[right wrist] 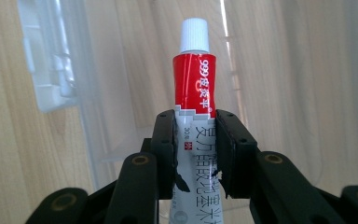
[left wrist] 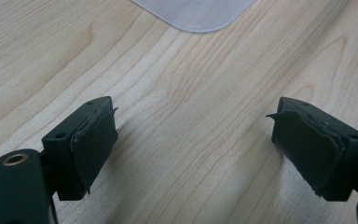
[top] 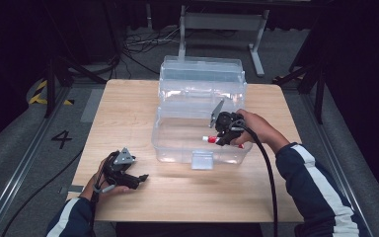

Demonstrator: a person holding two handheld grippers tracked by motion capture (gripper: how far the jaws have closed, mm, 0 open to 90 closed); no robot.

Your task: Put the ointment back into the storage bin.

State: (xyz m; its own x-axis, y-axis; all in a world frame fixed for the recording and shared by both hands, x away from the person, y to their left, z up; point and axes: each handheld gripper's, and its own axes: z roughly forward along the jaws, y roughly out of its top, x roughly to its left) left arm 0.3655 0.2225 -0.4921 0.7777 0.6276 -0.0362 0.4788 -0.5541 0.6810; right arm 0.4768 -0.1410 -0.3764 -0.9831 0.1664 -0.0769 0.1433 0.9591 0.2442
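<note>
- The right gripper [top: 221, 139] was seen over the near right part of a clear plastic box [top: 177, 148], which was sat open in the middle of a wooden table [top: 128, 108].
- A red and white tube [right wrist: 196, 93] was pinched between its jaws, so the tongs were pressed onto the tube's white lower half from both sides.
- In the right gripper view the tube was pointed away from the camera, white cap [right wrist: 194, 35] at the far end and the red band just behind it, with printed characters along the body.
- From the high view the tube [top: 210, 139] was held roughly level, cap end towards the left, inside the outline of the box just behind its near wall. Whether it was touching the bottom couldn't be told.
- The lid [top: 201, 69] of the box was stood up at the far side, and a small latch [top: 202, 159] was hung off the near wall.
- The left gripper [top: 140, 178] was rested low at the near left of the table, well apart from the box.
- Its tongs [left wrist: 193, 135] were spread wide with nothing between them, just bare wood grain underneath.
- A rounded corner of clear plastic [left wrist: 196, 14] was caught at the far edge of the left gripper view.
</note>
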